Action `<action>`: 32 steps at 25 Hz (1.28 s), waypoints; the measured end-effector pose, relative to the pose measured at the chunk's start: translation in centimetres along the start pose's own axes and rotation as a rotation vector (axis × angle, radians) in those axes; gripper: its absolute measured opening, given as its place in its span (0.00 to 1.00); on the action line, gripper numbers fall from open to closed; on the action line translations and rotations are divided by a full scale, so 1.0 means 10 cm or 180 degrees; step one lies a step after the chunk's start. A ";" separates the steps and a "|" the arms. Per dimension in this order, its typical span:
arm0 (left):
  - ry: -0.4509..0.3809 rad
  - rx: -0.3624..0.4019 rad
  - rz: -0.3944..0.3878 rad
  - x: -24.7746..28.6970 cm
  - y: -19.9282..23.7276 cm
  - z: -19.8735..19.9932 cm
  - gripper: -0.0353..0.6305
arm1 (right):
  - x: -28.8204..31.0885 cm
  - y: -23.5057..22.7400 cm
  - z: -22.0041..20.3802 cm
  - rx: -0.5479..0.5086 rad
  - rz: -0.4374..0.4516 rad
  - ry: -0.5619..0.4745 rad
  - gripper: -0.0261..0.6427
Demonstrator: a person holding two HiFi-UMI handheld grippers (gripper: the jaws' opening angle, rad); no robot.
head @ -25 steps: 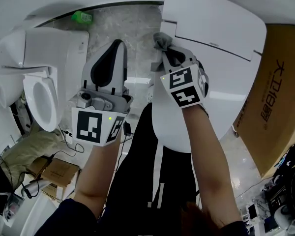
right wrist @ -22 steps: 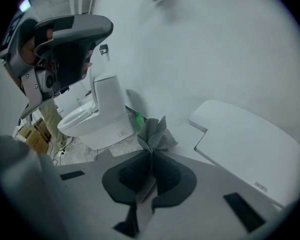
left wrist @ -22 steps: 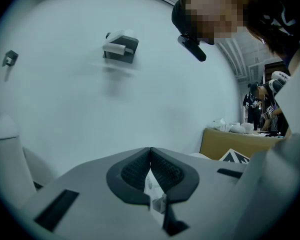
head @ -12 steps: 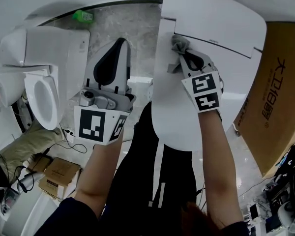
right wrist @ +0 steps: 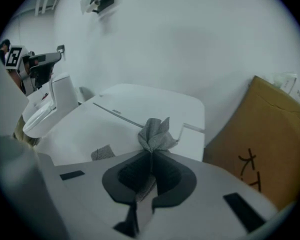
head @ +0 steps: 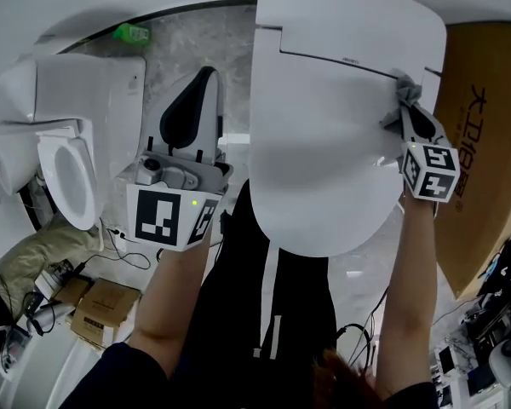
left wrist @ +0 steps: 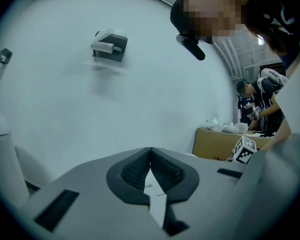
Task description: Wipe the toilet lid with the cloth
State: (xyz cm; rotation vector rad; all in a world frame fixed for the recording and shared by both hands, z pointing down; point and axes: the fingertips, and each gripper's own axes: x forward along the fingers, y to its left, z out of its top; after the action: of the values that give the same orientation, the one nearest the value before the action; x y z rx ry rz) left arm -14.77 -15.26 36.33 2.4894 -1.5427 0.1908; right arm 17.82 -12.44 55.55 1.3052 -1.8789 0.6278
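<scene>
Now right gripper (right wrist: 151,156) pinches cloth (right wrist: 154,133) between fingers (right wrist: 130,176) on toilet lid (head: 332,143); left gripper (left wrist: 150,154) closed.

cloth (right wrist: 154,133) mostly hidden inside right tool (right wrist: 151,155), cardboard box (head: 484,152) cut off

The brown cardboard box (head: 491,83) at the right bears large dark Chinese characters, beginning 大卫. A small dark print on the toilet lid (head: 324,143), at its far end, is too small to read.

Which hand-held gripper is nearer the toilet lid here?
Right. The right hand-held gripper holds the cloth against the toilet lid at its right edge; the left hand-held gripper, shut and empty, hangs off the lid's left side.
</scene>
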 end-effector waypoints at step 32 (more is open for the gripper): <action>-0.0011 0.0023 0.0182 -0.19 0.27 -0.02 0.08 | 0.32 2.33 0.64 -0.0649 0.0911 -0.0268 0.09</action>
State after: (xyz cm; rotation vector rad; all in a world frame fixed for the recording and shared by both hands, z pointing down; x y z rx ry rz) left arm -18.06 -14.77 36.39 2.4540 -1.6187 0.2015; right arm -6.46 -10.66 54.80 0.9545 -2.1583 0.5141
